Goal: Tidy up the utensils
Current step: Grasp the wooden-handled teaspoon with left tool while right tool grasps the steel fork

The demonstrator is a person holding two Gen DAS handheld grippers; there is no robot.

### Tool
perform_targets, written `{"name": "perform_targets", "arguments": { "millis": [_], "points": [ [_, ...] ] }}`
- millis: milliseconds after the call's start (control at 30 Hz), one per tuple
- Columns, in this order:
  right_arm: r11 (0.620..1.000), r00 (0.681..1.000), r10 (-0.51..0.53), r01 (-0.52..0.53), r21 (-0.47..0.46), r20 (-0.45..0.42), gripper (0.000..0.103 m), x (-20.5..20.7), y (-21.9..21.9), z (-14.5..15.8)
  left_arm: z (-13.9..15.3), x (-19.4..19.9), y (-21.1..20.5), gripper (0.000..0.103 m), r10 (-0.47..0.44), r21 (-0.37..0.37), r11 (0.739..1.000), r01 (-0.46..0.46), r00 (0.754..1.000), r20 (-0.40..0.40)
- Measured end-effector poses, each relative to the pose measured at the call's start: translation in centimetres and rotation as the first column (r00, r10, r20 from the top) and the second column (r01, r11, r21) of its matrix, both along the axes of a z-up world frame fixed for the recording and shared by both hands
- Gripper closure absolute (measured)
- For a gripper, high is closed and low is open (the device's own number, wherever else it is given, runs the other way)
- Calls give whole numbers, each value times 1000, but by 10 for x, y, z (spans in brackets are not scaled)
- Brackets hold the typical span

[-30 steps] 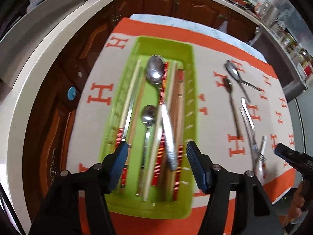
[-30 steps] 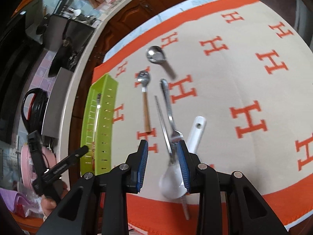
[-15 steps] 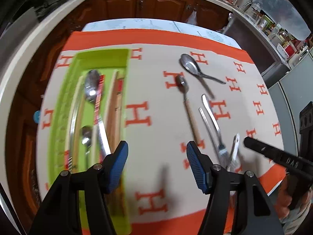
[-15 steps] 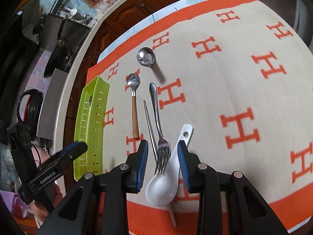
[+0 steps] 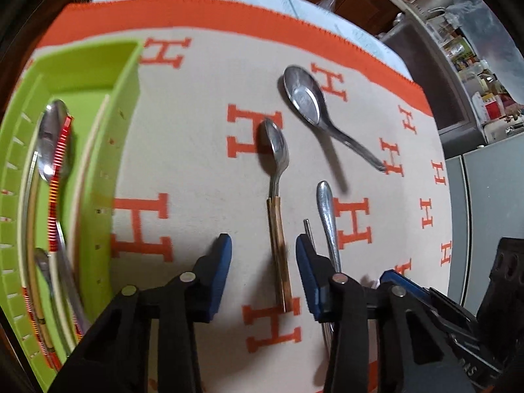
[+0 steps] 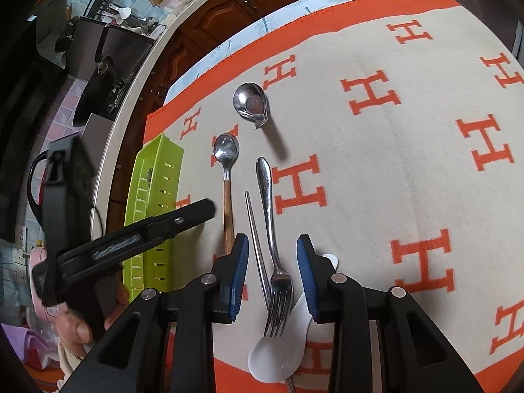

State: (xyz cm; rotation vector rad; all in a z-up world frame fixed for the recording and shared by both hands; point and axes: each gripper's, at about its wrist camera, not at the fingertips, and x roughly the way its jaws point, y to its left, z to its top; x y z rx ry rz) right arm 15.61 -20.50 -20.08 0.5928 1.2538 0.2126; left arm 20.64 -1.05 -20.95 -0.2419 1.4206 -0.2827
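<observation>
Left claw [image 5: 263,262]: jaws apart and closing, with the wooden-handled spoon [image 5: 277,203] lying between them. The pads do not touch its handle. The spoon's bowl lies ahead of the claw, its handle running back between the pads.

Right claw [image 6: 272,271]: jaws apart, clamped on nothing. Between the pads lie a fork [image 6: 273,249] and one steel chopstick [image 6: 257,245], side by side; the fork's tines rest over the bowl of a white ceramic spoon [image 6: 278,357], which sits beneath and just behind the pads.

Loose on the cloth [image 6: 409,114] — five pieces counted: one wooden-handled spoon, one fork, one steel chopstick, one white spoon, one broad steel spoon [image 6: 250,101]. The broad spoon lies farthest ahead of both claws, apart from the rest.

Tray [image 5: 108,150]: one, green, well to the left of the left claw. Inside, two steel spoons are visible — a large one [image 5: 49,140] at the far end, a smaller one [image 5: 42,262] nearer. Beside them lie several long sticks, one red-striped [image 5: 59,180], the others pale; blur prevents an exact count.

A hand [image 6: 75,327] holds the left claw's grip, seen low at the left of the right view.
</observation>
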Motion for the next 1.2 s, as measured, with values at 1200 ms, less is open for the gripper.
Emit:
{"name": "perform_targets", "arguments": {
  "millis": [1200],
  "points": [
    [987,989,111,-120,-103,-94,95,44,41,-31,17,-33,18,98,-18,-42,999,19,999,33]
  ]
}}
